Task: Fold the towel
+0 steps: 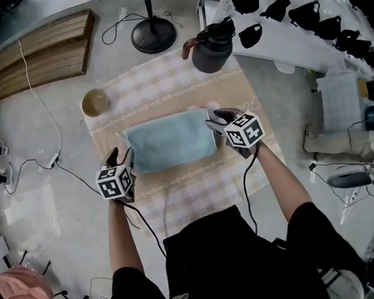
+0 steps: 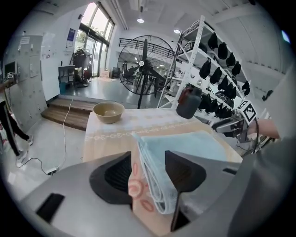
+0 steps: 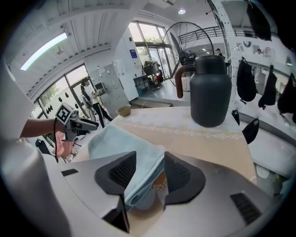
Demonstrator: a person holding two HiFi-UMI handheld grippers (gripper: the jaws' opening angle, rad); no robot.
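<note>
A light blue towel (image 1: 171,139) lies folded into a rectangle on the checked beige tablecloth (image 1: 167,82). My left gripper (image 1: 127,155) is at its near-left corner, my right gripper (image 1: 212,125) at its right edge. In the left gripper view the stacked towel edge (image 2: 157,185) runs between the open jaws of the left gripper (image 2: 150,173), with cloth showing beside the left pad. The right gripper view has a towel corner (image 3: 138,178) lying between the jaws of the right gripper (image 3: 149,173); a gap shows at the right pad.
A tan bowl (image 1: 95,102) sits at the cloth's far left and a dark jug (image 1: 212,48) at its far right. A standing fan's base (image 1: 153,34) is beyond the table. White shelving with black items (image 1: 319,21) stands to the right, and a wooden platform (image 1: 40,54) lies at the far left.
</note>
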